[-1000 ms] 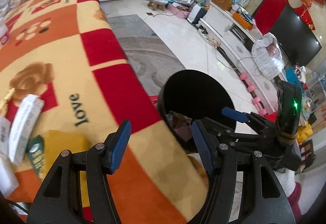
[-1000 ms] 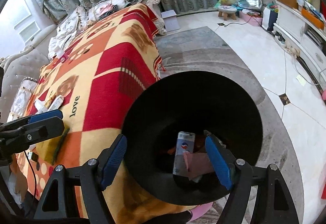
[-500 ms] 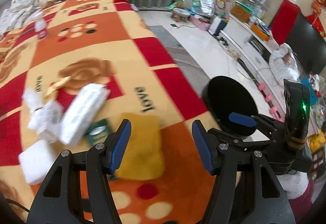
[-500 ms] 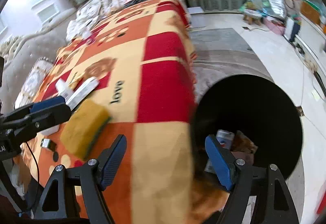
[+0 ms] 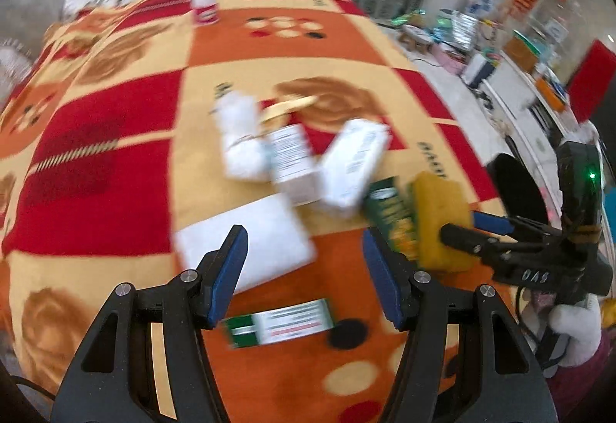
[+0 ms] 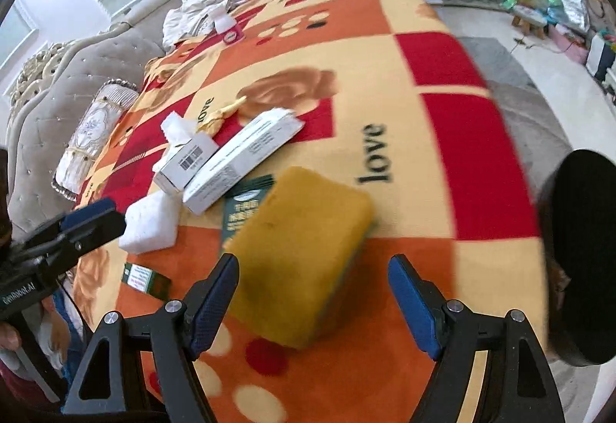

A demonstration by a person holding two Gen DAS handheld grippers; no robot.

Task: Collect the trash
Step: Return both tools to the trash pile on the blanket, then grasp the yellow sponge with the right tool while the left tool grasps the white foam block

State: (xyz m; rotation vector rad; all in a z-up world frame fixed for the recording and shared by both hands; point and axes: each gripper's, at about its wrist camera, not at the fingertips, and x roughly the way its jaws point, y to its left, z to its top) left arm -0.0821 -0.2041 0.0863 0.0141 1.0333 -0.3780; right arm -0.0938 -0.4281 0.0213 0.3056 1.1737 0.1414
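Trash lies on a patterned blanket: a yellow sponge [image 6: 304, 253], a dark green packet [image 6: 240, 207] under it, a long white box [image 6: 242, 161], a smaller barcoded box [image 6: 188, 161], a white foam block [image 6: 150, 223], crumpled tissue [image 5: 240, 138] and a small green-and-white box [image 5: 279, 323]. The black bin [image 6: 581, 253] stands off the blanket's right edge. My left gripper [image 5: 304, 276] is open and empty above the foam block [image 5: 246, 246] and small box. My right gripper [image 6: 313, 303] is open and empty, just over the sponge.
A small pink-labelled bottle [image 6: 227, 26] stands far back on the blanket. Cushions [image 6: 96, 130] and a grey sofa lie to the left. A grey rug [image 6: 527, 115] and tiled floor lie to the right, with a TV cabinet [image 5: 519, 84] beyond.
Both grippers have swung left from over the black bin to over the blanket's trash pile. Both stay open and empty.
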